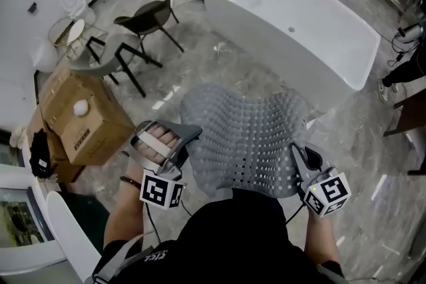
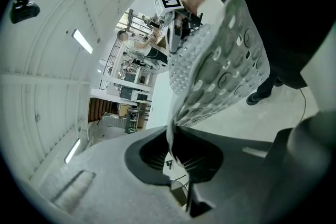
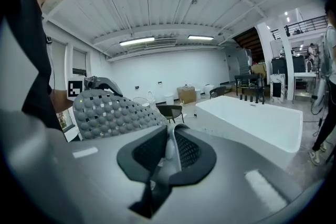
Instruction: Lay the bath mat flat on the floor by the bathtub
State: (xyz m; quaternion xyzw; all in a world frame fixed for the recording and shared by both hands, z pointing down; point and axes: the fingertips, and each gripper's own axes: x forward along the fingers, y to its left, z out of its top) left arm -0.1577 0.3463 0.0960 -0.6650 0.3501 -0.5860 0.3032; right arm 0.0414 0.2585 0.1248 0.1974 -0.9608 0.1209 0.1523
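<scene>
From above, the gray bath mat is held up off the floor, near the white bathtub. Left gripper view: the left claw is squeezed shut on the mat's edge. Right gripper view: the right claw is shut on its other edge.

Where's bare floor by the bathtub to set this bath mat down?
Bare floor runs along the bathtub's near wall, just beyond the held bath mat, and continues to its right. The strip between the tub's end and the black chair is free too. The left is crowded: that chair, a glass table, cardboard boxes.
</scene>
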